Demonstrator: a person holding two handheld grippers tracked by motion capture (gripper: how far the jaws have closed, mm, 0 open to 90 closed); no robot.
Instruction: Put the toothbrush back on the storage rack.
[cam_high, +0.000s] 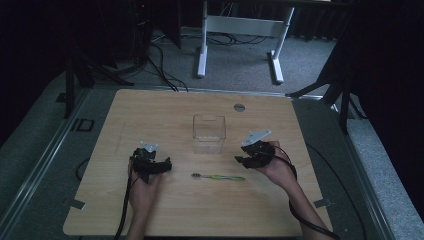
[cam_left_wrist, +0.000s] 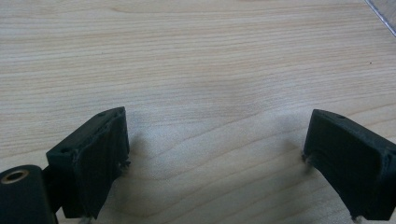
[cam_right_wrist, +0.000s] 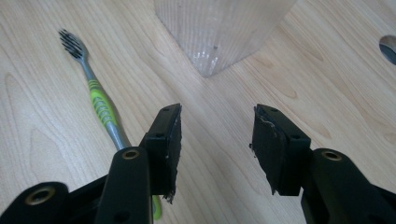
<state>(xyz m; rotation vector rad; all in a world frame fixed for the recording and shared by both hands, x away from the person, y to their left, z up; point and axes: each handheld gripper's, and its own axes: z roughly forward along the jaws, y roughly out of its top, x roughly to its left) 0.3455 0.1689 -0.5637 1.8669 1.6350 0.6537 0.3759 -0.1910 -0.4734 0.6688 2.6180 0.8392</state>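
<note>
A pale wooden counter (cam_high: 150, 210) with rounded corners and a fine straight grain carries two loose things: one toothbrush and one clear plastic box.

The toothbrush (cam_high: 218, 177) lies flat near the person's edge of the counter, between the two hands. It is slim, with a grey handle, a bright green ribbed grip and a small dark bristle head at its left end. In the right gripper view the toothbrush (cam_right_wrist: 100, 105) runs slantwise just left of the jaws, its handle end passing under the left jaw.

The box (cam_high: 209, 132) stands upright beyond the toothbrush, near the counter's middle. It is square, open-topped and see-through, with faintly ribbed walls.

One round metal disc (cam_high: 239, 107) sits in the counter's far edge.

There are two black claws, one in each hand. The left claw (cam_high: 151, 165) rests low at the left of the toothbrush, its jaws spread wide with bare wood between them. The right claw (cam_high: 248, 161) hovers at the right of the toothbrush, near its handle end; its jaws stand about half open and hold nothing. Each claw has a grey three-cornered plate on top and a black cable trailing back.
</note>
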